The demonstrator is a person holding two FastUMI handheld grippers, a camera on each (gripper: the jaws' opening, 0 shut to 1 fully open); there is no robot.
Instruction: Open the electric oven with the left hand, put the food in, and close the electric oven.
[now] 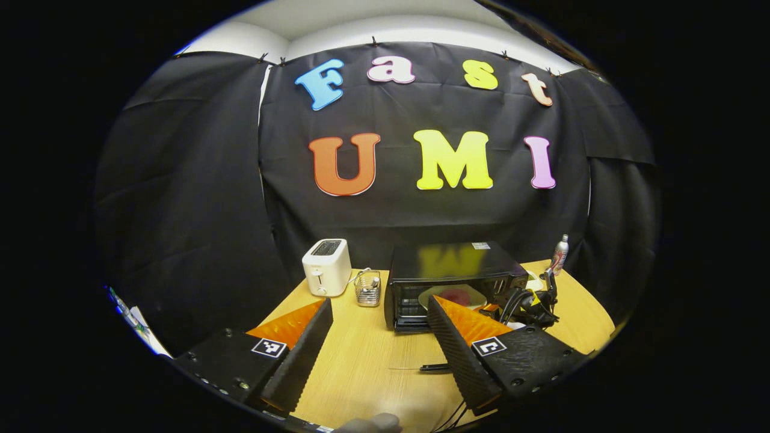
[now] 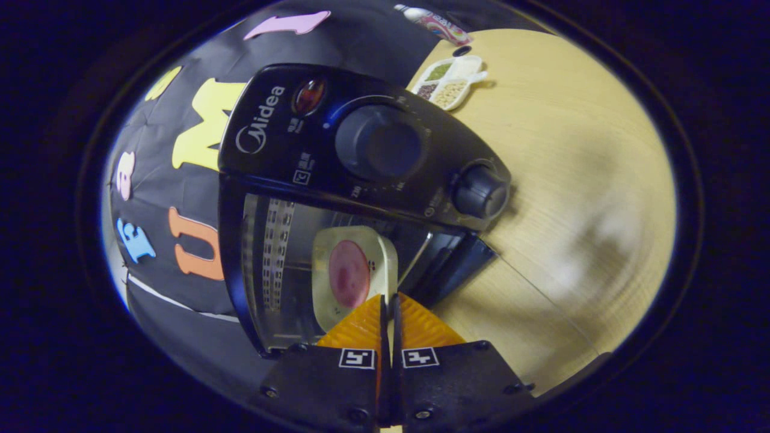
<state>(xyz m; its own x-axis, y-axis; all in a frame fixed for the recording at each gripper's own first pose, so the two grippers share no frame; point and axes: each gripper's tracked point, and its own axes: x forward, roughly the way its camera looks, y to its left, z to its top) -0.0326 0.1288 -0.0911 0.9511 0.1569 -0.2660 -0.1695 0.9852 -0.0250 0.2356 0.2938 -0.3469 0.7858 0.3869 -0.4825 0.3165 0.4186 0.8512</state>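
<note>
We hold the left tool released above the worktop; our right tool is clenched, empty, before one oven holding one plate of food. Beyond stand one toaster, one wire basket and one bottle.

One black electric oven stands on the one wooden surface, and one plate with one round reddish piece of food lies inside it. The oven front carries two knobs. There is one white toaster, one wire basket, one bottle and one divided tray with four compartments. Two tools appear: the left tool and the right tool.
</note>
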